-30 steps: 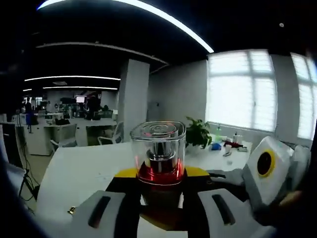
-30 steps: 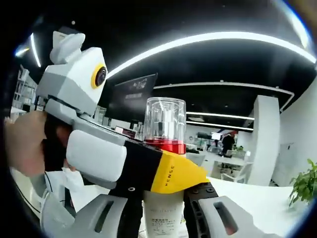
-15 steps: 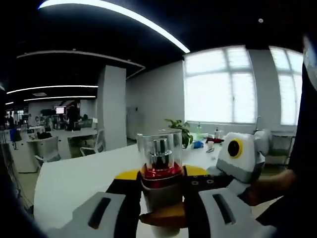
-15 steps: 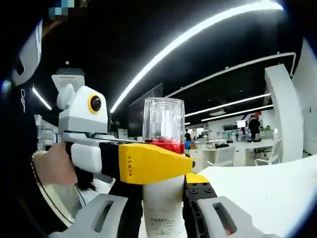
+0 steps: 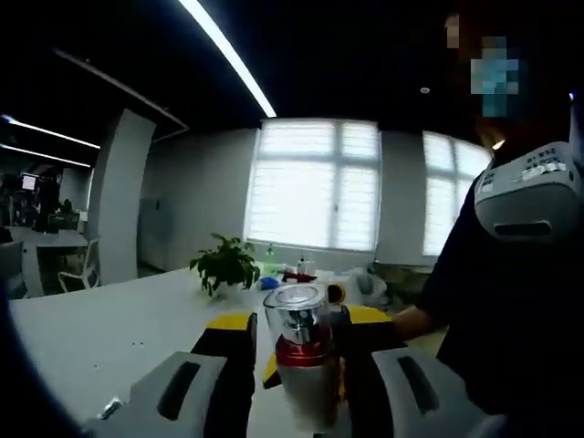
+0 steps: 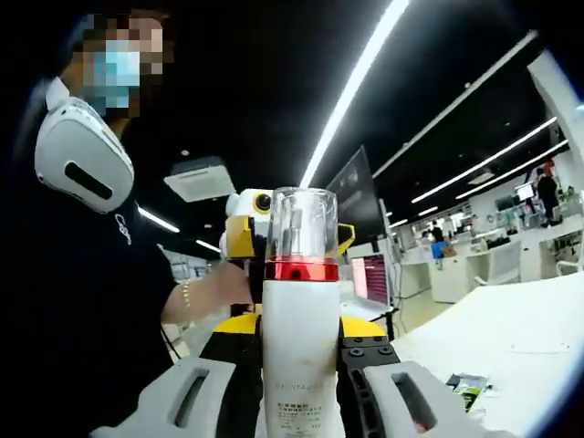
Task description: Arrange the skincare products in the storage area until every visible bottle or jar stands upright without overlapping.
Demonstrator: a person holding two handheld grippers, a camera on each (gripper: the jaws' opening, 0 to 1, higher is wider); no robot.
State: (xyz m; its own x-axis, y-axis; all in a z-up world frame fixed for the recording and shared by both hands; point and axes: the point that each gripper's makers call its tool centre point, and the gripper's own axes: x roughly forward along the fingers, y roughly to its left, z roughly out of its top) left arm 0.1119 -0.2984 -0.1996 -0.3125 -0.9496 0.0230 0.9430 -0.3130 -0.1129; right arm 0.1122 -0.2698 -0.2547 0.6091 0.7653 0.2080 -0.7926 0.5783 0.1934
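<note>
- The pump bottle (image 6: 301, 310), white with a red collar and clear cap, is held upright in the air above the white tabletop (image 6: 511, 328), not standing on it.
- The right gripper (image 6: 301, 383) clamps its lower body between both jaws; the left gripper (image 5: 297, 365) has its jaws closed on the same bottle up near the red collar (image 5: 299, 351), likely to steady it before it is set down upright.
- The person's hand (image 6: 224, 287) shows behind the bottle.
- A potted plant (image 5: 224, 265) sits near the tabletop's far edge by the window.
- Compared with a second ago, both views have swung round; the left gripper, then crossing in front of the bottle in the right gripper view, now sits behind it.
</note>
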